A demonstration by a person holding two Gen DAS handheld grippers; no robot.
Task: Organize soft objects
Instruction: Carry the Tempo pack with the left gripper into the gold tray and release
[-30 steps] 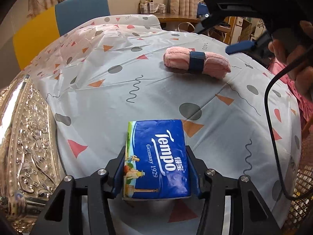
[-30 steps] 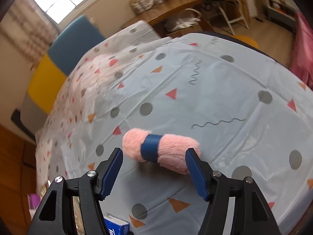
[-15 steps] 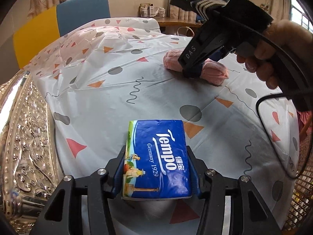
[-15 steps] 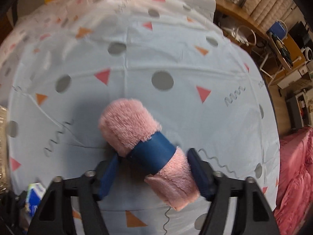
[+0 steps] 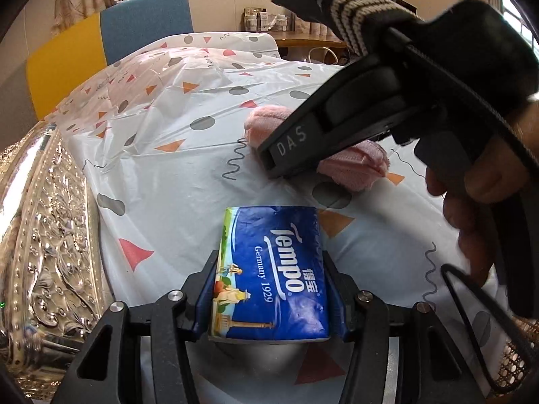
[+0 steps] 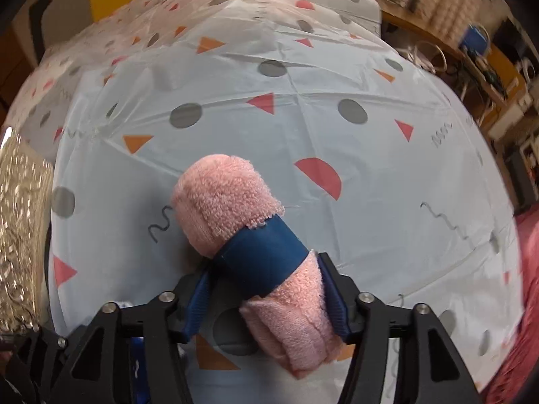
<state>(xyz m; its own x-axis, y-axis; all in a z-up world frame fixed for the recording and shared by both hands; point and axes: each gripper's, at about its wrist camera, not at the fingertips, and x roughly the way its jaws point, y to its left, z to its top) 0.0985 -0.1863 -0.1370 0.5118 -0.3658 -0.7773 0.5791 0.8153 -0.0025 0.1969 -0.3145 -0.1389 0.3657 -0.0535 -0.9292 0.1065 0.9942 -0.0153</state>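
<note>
Right claw (image 6: 266,298) straddling pink towel roll (image 6: 232,208), opening wider, pads not pressing.
Soft, light, squashy; best pinched across blue band (image 6: 262,259).

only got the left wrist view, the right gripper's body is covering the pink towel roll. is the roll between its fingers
Observer: Yes. In the right wrist view the pink towel roll lies slantwise between the fingers of the right gripper, on the tablecloth.
Operator: clamped?
Observer: It seems not. The jaws have just been opening. The pad on the picture's right touches the terry, and a gap shows beside the other pad.
Operator: where's its blue band
Observer: The blue band wraps the roll's middle, level with the fingertips, so the fingers straddle the roll at the band.
</note>
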